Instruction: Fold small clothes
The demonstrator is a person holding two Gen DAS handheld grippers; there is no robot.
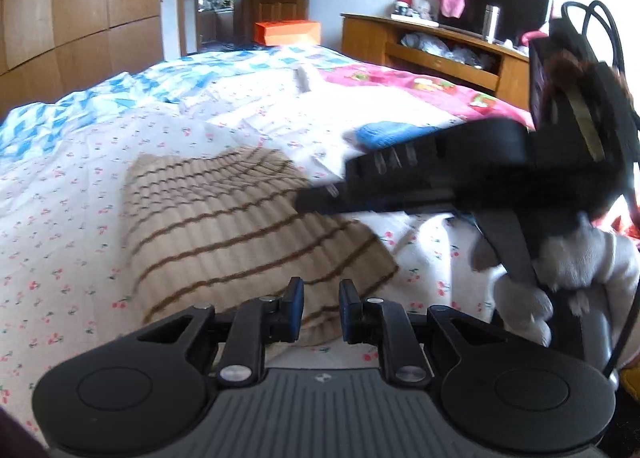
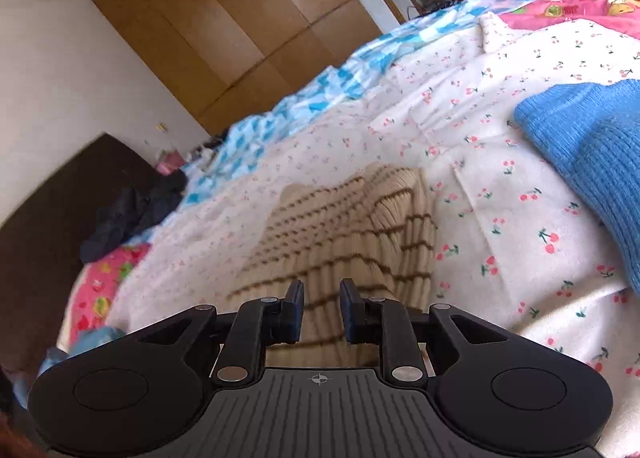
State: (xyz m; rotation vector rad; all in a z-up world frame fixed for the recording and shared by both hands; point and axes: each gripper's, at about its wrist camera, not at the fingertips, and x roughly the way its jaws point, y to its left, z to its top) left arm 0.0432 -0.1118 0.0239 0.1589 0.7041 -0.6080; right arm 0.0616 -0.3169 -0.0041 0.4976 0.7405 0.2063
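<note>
Your left gripper [image 1: 321, 312] hovers over the near edge of the striped beige sweater [image 1: 224, 226] on the bed [image 1: 60, 218], jaws narrow, nothing between them. Your right gripper [image 2: 322, 312], also narrow and empty, hangs above it; a blue knit [image 2: 592, 146] lies at 2 o'clock.

Both matte-black two-finger grippers: left gripper [image 1: 321, 312], right gripper [image 2: 322, 311], blue pads [image 1: 297, 308], silver pivot screws, ribbed grey base; white knit glove [image 1: 576, 258].
</note>
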